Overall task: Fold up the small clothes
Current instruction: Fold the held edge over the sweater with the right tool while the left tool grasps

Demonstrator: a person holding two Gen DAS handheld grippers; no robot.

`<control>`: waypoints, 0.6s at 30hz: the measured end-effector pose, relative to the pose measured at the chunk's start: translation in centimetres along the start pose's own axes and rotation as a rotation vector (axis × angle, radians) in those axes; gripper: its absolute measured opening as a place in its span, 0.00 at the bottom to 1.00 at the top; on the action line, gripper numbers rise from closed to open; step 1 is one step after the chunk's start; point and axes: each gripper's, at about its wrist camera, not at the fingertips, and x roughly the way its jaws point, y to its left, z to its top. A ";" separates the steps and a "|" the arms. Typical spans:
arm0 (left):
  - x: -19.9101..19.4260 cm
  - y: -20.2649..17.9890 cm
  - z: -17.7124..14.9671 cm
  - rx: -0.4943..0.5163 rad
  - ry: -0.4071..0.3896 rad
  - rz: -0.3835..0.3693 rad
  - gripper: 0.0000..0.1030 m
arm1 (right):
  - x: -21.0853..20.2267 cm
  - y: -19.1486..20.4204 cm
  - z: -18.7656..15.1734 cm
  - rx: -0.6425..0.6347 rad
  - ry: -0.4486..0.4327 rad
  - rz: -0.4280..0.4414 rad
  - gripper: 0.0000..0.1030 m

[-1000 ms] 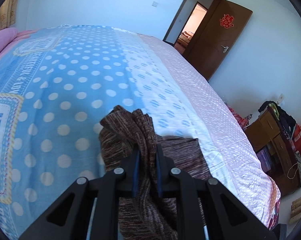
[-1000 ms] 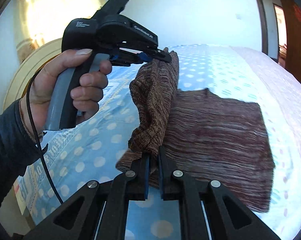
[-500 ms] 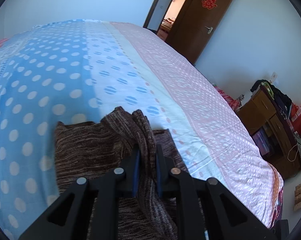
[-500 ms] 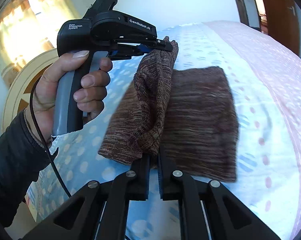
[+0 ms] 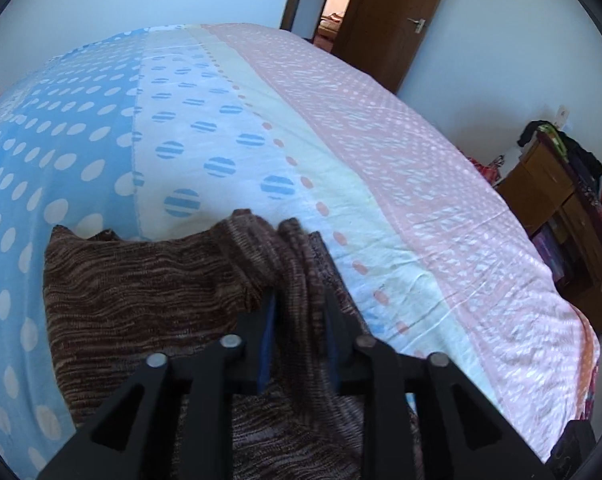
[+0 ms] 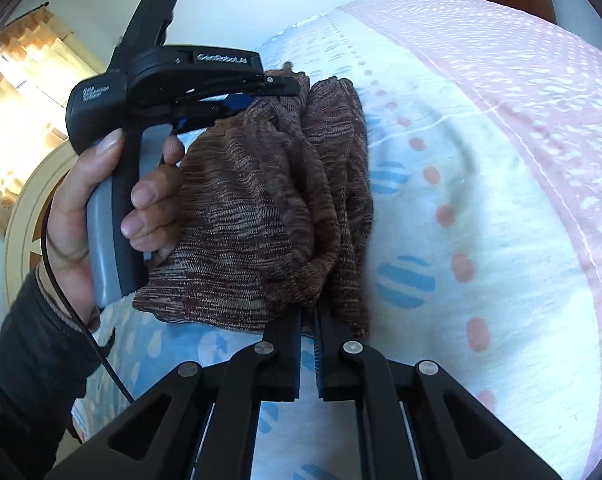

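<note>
A brown knitted garment point(image 5: 149, 292) lies on the bed, folded over onto itself; in the right wrist view point(image 6: 261, 208) its lifted edge has come down onto the lower layer. My left gripper point(image 5: 299, 300) has its jaws parted with a bunched fold of the knit between them. It also shows in the right wrist view point(image 6: 277, 88), held in a hand at the garment's far corner. My right gripper point(image 6: 308, 316) has its jaws nearly together on the garment's near corner.
The bed point(image 5: 341, 128) has a blue dotted sheet at left and pink dotted cover at right. A brown door point(image 5: 385, 12) stands open at the back. A wooden cabinet point(image 5: 557, 200) with clutter is beside the bed's right edge.
Both grippers carried the lifted edge over to the right and down onto the lower layer. The left jaws have parted since half a second ago.
</note>
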 end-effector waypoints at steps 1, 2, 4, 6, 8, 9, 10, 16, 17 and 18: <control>-0.4 0.0 -0.2 -0.007 -0.006 -0.003 0.34 | -0.4 -0.1 0.0 0.009 -0.007 -0.001 0.05; -1.2 0.0 -0.6 -0.004 -0.016 -0.012 0.40 | -1.1 -0.4 0.1 0.022 -0.023 -0.002 0.08; -3.1 0.1 -1.6 0.016 -0.063 0.000 0.52 | -2.6 -0.2 0.2 0.003 -0.068 -0.055 0.19; -5.5 0.8 -3.4 0.045 -0.112 0.031 0.59 | -4.6 0.8 0.5 -0.054 -0.172 -0.163 0.33; -7.5 2.0 -6.1 0.086 -0.146 0.105 0.59 | -5.6 2.1 1.2 -0.094 -0.236 -0.180 0.34; -8.0 2.5 -7.3 0.102 -0.149 0.146 0.59 | -5.6 2.5 1.7 -0.110 -0.248 -0.170 0.34; -8.3 3.1 -8.5 0.110 -0.153 0.186 0.59 | -5.2 3.5 2.5 -0.143 -0.247 -0.154 0.34; -7.1 6.1 -13.0 0.055 -0.110 0.212 0.64 | 2.0 6.3 7.8 -0.207 -0.106 -0.089 0.34; -7.2 6.3 -13.3 0.043 -0.126 0.218 0.67 | 3.6 5.9 8.5 -0.198 -0.063 -0.125 0.34; -7.2 6.4 -13.4 0.034 -0.135 0.224 0.70 | 5.7 5.6 9.2 -0.206 0.013 -0.195 0.33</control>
